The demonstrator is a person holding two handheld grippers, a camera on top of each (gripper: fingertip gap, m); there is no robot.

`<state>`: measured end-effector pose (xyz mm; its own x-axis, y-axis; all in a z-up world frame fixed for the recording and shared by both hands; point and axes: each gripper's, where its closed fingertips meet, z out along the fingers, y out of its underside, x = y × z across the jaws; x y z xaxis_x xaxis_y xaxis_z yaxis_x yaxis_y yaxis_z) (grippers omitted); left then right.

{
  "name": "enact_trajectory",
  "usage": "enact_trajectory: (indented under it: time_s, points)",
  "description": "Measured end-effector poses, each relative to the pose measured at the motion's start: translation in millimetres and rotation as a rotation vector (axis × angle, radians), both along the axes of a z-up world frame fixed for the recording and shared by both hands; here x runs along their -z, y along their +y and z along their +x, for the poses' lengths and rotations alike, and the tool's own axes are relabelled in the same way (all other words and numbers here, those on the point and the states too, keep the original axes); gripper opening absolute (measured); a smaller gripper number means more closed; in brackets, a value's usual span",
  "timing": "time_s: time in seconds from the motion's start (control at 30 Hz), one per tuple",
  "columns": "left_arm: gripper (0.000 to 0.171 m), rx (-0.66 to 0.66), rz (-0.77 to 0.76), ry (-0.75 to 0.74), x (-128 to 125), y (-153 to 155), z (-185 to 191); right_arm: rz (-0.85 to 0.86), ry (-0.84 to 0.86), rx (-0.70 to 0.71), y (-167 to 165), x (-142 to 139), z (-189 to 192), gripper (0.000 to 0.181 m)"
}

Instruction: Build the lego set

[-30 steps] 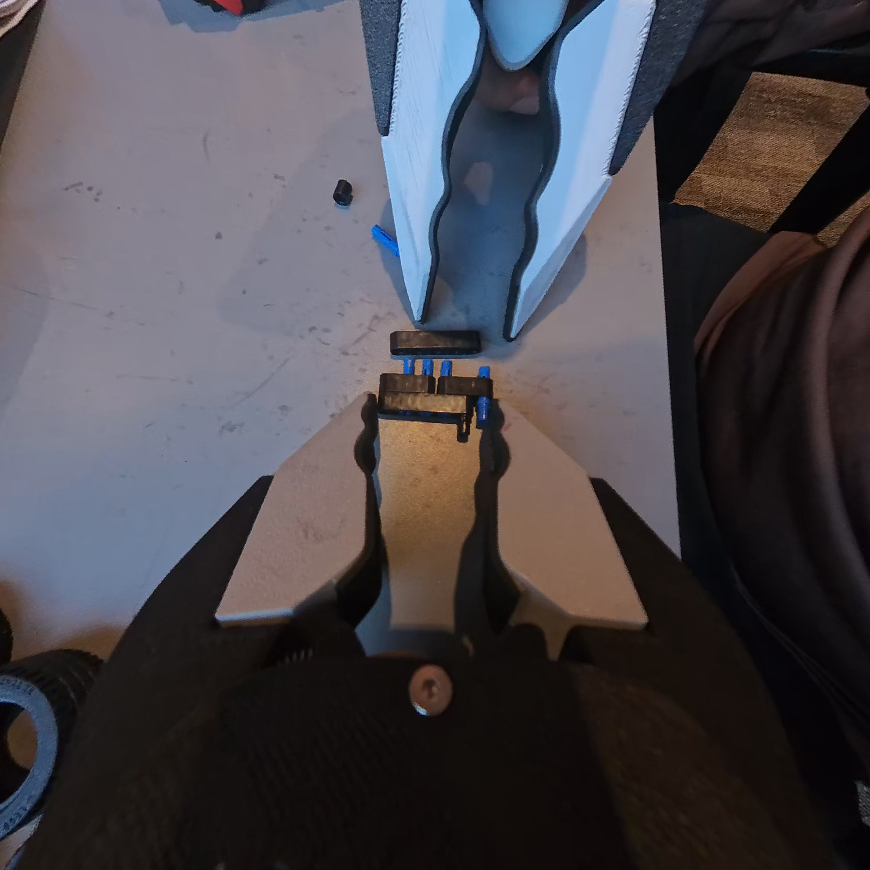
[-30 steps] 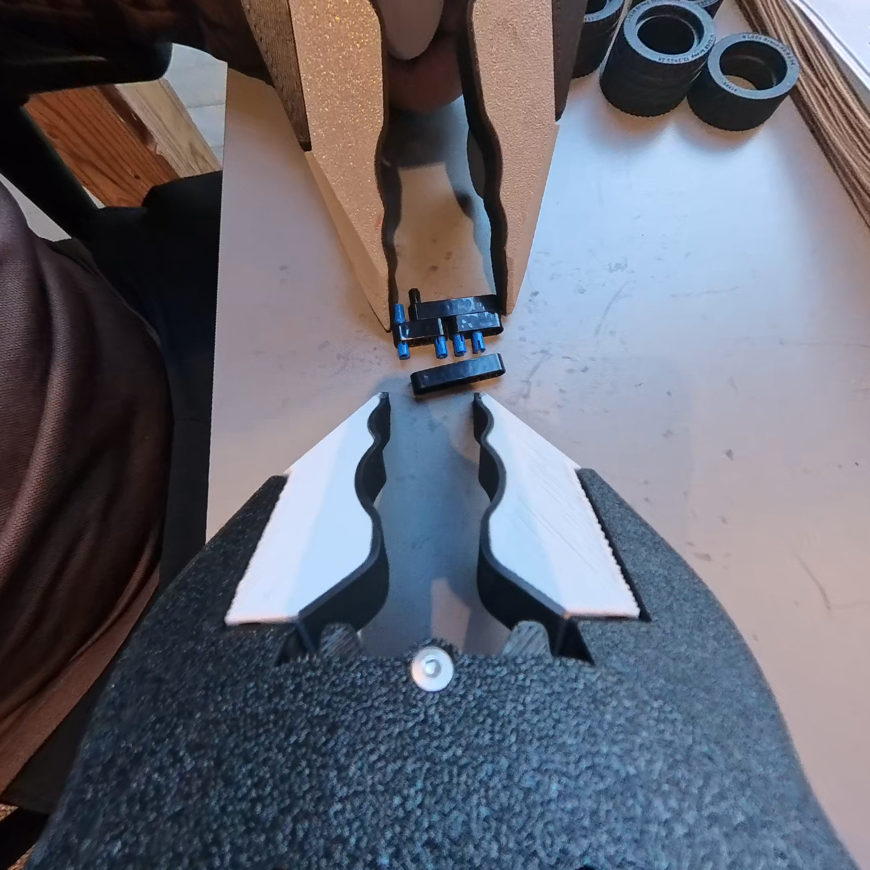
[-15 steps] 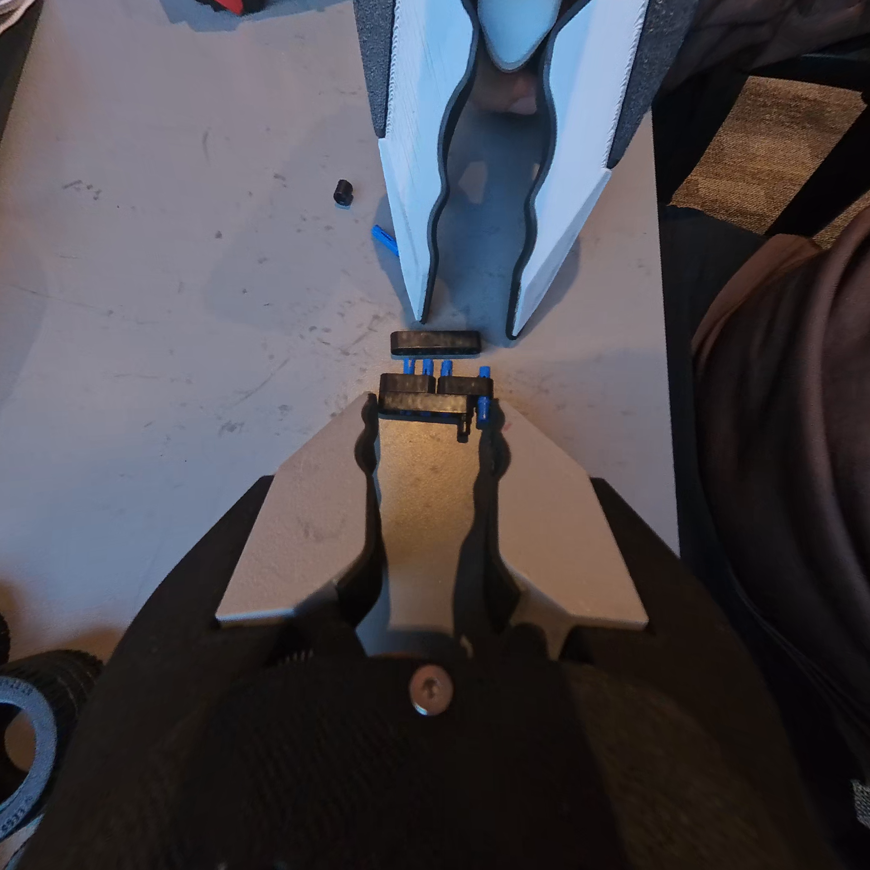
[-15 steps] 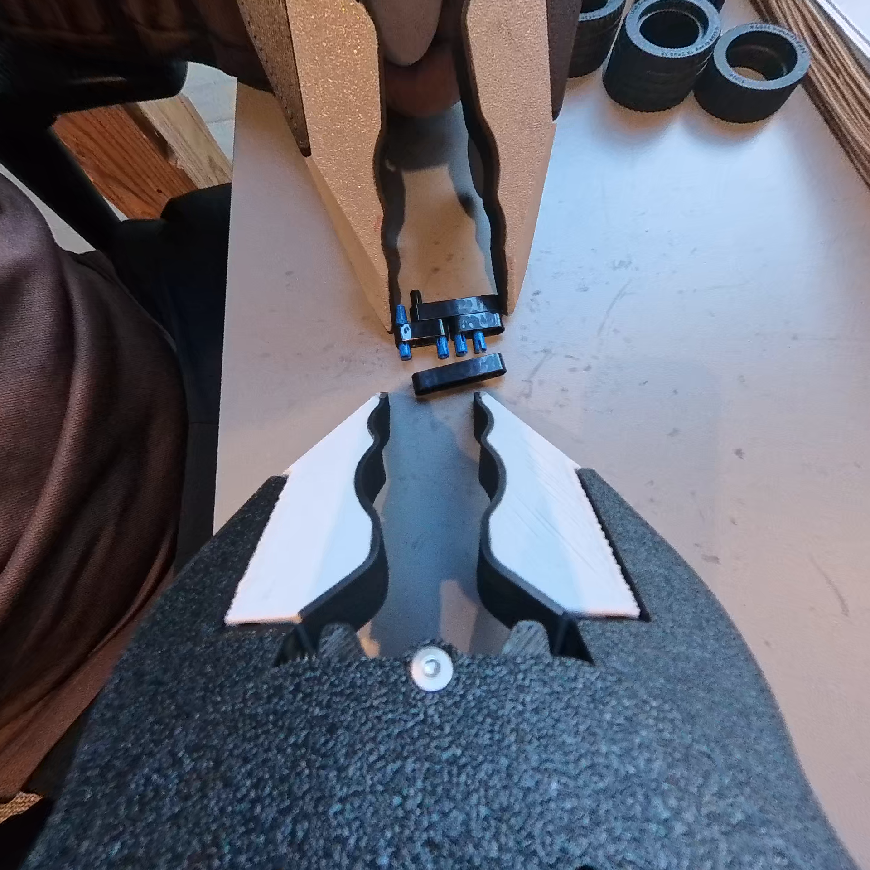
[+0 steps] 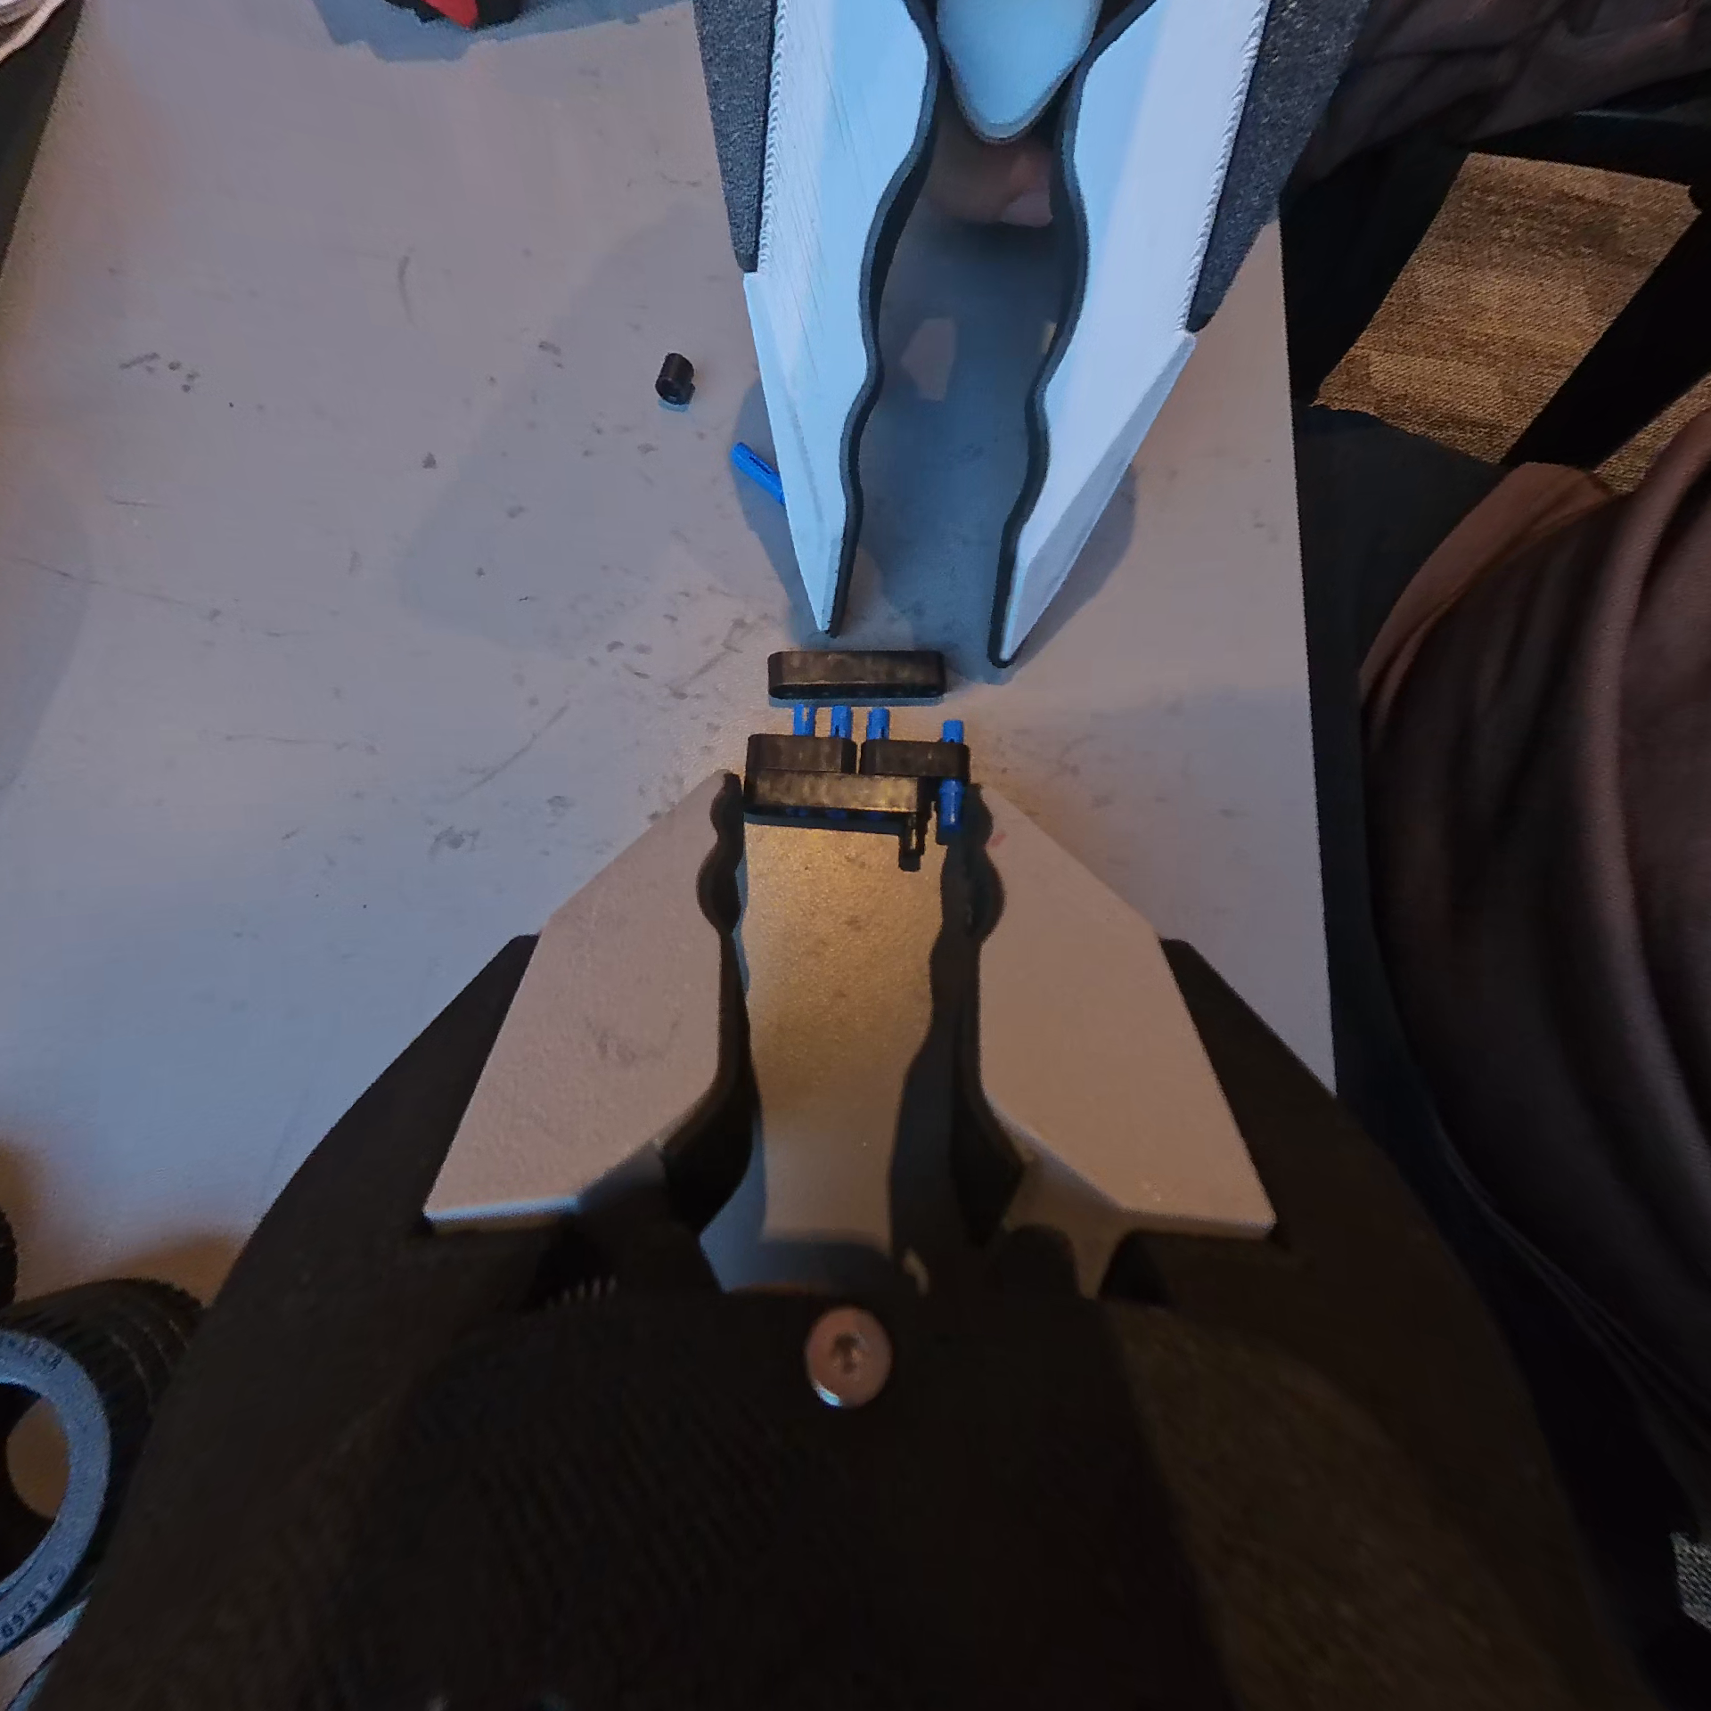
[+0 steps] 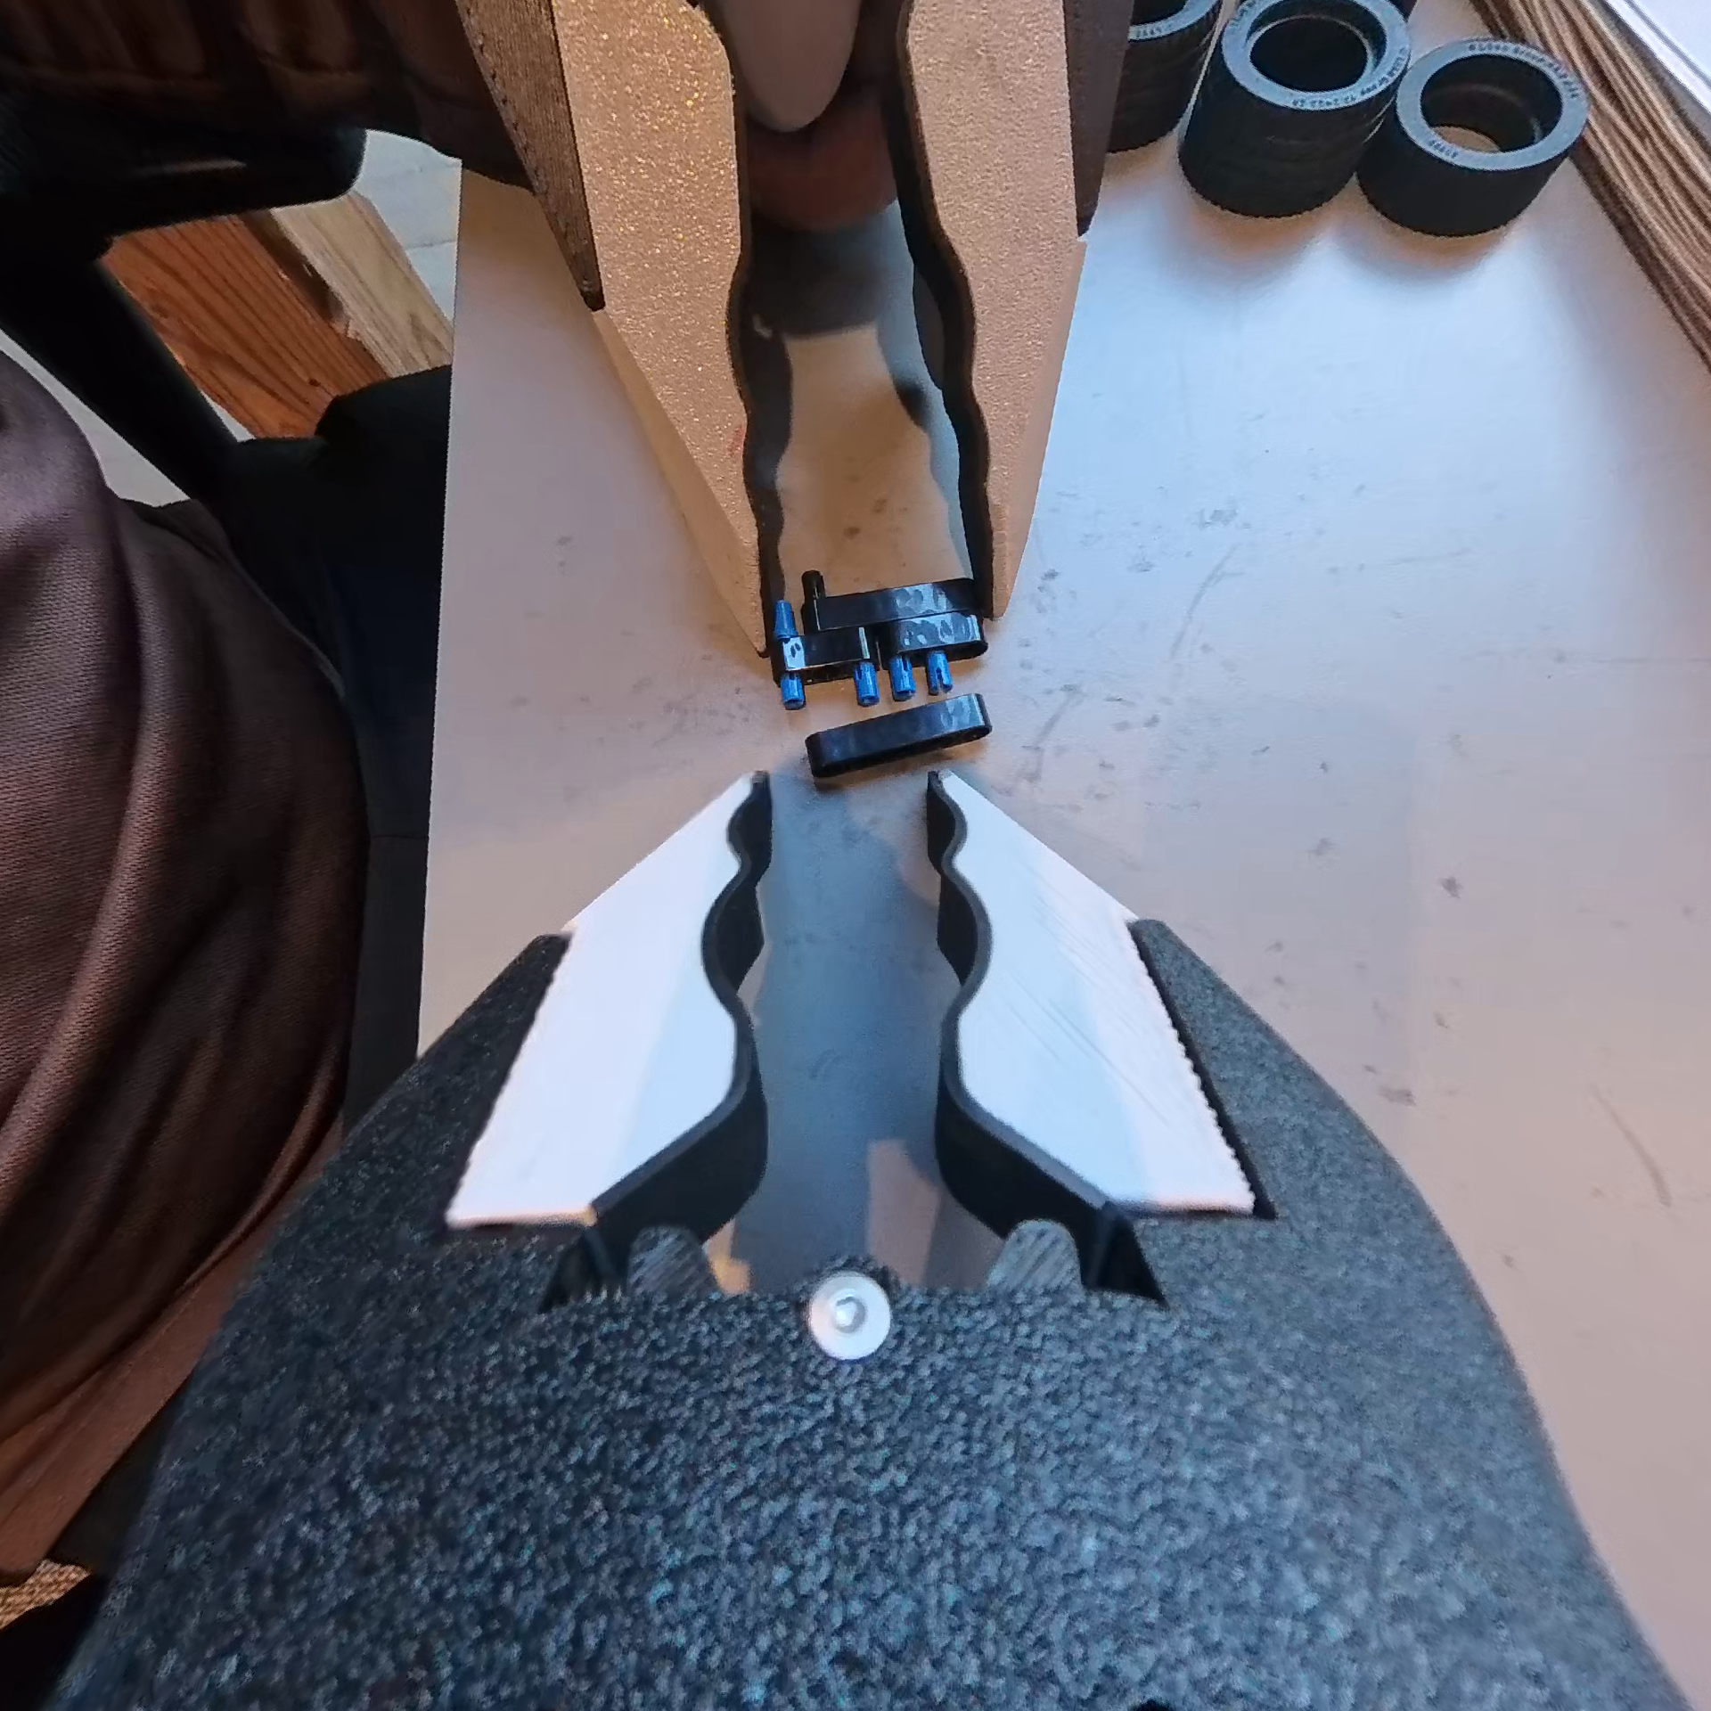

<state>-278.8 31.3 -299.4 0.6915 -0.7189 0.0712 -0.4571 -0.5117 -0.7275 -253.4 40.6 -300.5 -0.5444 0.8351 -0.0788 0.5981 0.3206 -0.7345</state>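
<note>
My left gripper [image 5: 852, 801] is shut on a black beam assembly [image 5: 856, 782] with several blue pins sticking out of its far side, held low over the table. It shows at the top of the right wrist view [image 6: 875, 630], clamping the assembly [image 6: 889, 634]. A loose black beam [image 5: 856, 674] lies flat on the table just beyond the pins, apart from them. My right gripper [image 6: 847, 782] is open and empty, its tips right behind that beam [image 6: 896, 741]. It shows from the front in the left wrist view [image 5: 915, 643].
A small black bush [image 5: 676, 378] and a loose blue pin [image 5: 755, 463] lie left of the right gripper. Black tyres stand at the table's far side [image 6: 1472, 139] and by my left gripper [image 5: 56, 1426]. The table edge [image 5: 1296, 648] and a person's dark clothing are close by. Both grippers' tips are close together, under 4 cm apart.
Almost nothing. The right wrist view has shifted very slightly. Both grippers, the assembly and the loose beam keep their places.
</note>
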Motion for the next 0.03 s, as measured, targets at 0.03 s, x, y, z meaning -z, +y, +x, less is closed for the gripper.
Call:
enact_trajectory:
  time_s: [0.03]
  points:
    - [0.045,0.0,0.002,0.002,0.1,-0.1,0.0,0.005,0.002,0.006,0.8,0.1,-0.6,0.031]
